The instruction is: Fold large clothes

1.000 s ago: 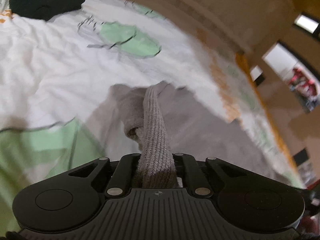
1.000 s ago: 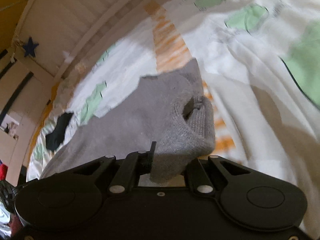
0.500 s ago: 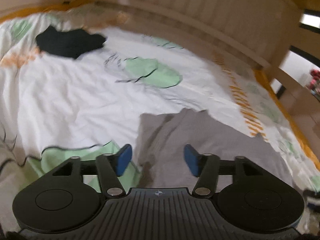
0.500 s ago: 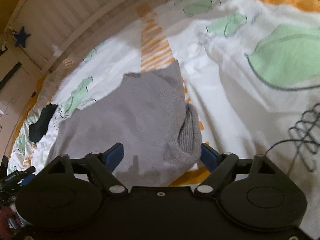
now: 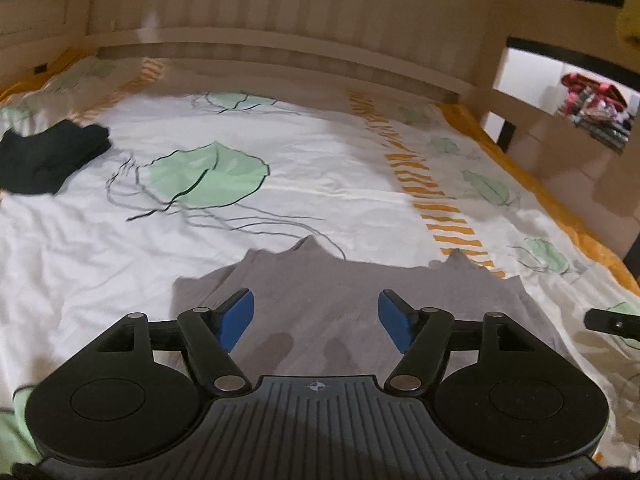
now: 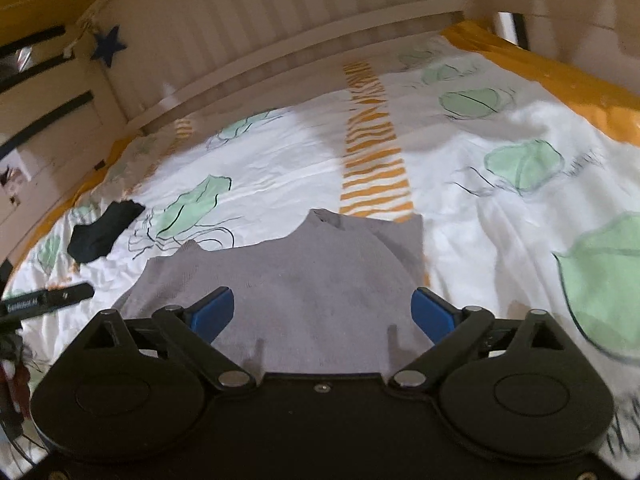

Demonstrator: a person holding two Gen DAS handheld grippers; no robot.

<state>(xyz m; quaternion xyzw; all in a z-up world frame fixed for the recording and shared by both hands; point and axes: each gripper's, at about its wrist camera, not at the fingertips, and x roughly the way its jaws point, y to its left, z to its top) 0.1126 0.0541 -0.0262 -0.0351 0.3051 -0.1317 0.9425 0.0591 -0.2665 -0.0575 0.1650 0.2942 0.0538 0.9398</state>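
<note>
One grey sweater [image 5: 352, 300] is lying flat on the bed [image 5: 280, 152], spreading out just ahead of and beneath both tools. Two tools are hovering above it: the left tool [image 5: 316, 318] and the right tool [image 6: 322, 312], each spreading its two blue fingers wide and gripping nothing. One black garment [image 5: 44, 156] is lying well ahead and to the left of the left tool.

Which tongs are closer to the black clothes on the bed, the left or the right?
Left. The black clothes lie ahead and to the left of the left tongs. From the right tongs they sit farther off, beyond the grey sweater.
</note>
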